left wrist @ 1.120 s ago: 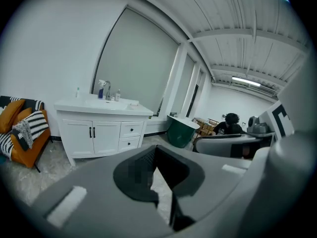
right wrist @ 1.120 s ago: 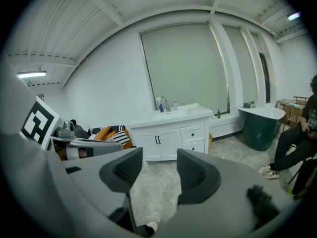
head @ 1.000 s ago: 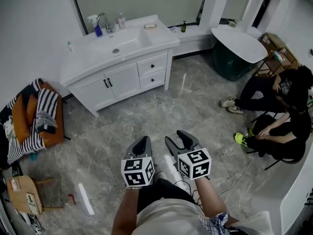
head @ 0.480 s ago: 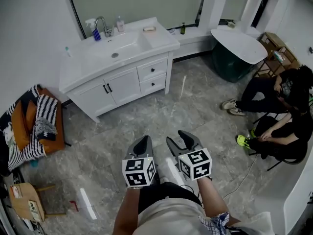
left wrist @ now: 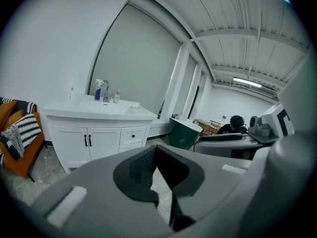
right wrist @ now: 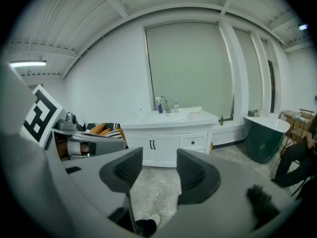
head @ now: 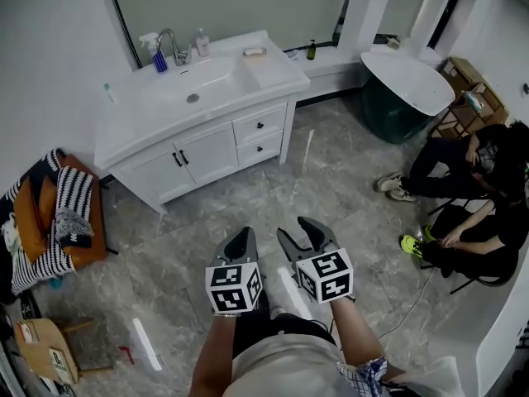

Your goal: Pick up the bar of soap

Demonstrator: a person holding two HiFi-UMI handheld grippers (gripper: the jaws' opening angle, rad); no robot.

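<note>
1. Your left gripper (head: pixel 241 236) had its jaws together, holding nothing; your right gripper (head: pixel 296 231) stood apart, also holding nothing.
2. The bar of soap (head: pixel 254 52) lay at 12 o'clock near the vanity (head: pixel 132 121) top's rear right edge, with open floor (head: pixel 248 197) between.

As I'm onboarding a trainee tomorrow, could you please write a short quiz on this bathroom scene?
1. True or false: the bar of soap lies on top of the vanity, right of the basin in the head view.
2. Which gripper has its jaws apart? A) left B) right C) both
3. Fill in: both grippers hover over the ____, well short of the vanity.

Key
1. True.
2. B: the right gripper is open and empty, the left gripper shut.
3. Floor.
</note>
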